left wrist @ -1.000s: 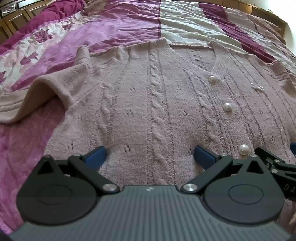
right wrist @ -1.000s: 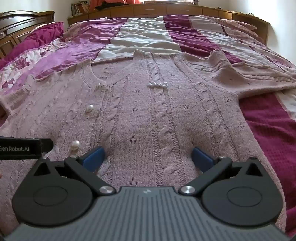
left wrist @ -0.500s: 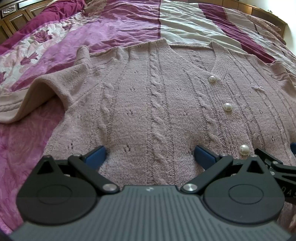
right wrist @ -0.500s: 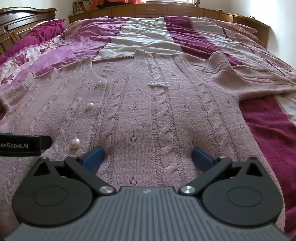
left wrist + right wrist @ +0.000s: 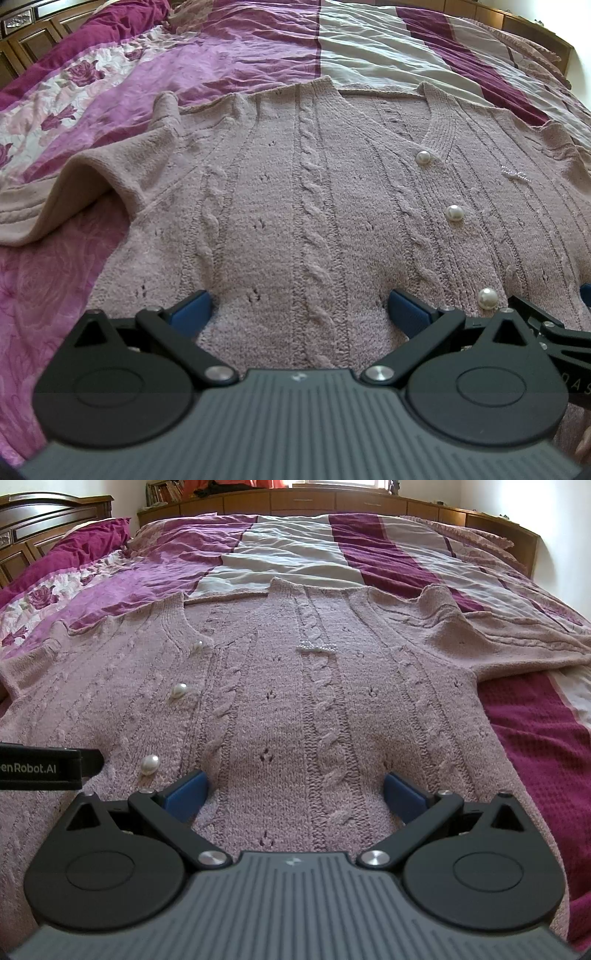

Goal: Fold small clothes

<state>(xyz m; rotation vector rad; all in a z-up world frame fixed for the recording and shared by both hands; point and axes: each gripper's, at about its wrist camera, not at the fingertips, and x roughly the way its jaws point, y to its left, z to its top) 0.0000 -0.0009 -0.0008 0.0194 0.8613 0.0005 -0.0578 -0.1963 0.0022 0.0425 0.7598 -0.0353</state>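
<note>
**A:** Where is the cardigan [image 5: 295, 206] lying?

**B:** It is lying spread flat, front up, on the bedspread [image 5: 229, 48], filling the middle of both views. Its neckline is pointing toward the top of the frame and its hem is running under the tongs at the bottom, so its long axis is going straight up and down the picture.

**A:** And the sleeves?

**B:** In the left wrist view the sleeve [image 5: 48, 195] is stretching out to the left edge of the frame, with its cuff end folding over. In the right wrist view the other sleeve [image 5: 509, 635] is reaching out to the right edge, lying across the dark red stripe.

**A:** How are the buttons running?

**B:** The pearl buttons [image 5: 454, 213] are lining up from the V of the neck down toward the hem, in the right half of the left wrist view and the left half of the right wrist view. A small beaded bow [image 5: 316, 647] is sitting on the chest, just above the centre of the right wrist view.

**A:** What are the tongs doing?

**B:** The left gripper [image 5: 299, 308] is hovering low over the hem part with its blue fingers [image 5: 188, 312] standing wide apart, gripping nothing. The right gripper [image 5: 293, 790] is doing the same, its fingers [image 5: 402, 794] spread wide over the knit. Whether the tips are touching the wool, I cannot tell.

**A:** How close are the two?

**B:** They are sitting side by side; each is showing at the other's lower frame edge.
</note>
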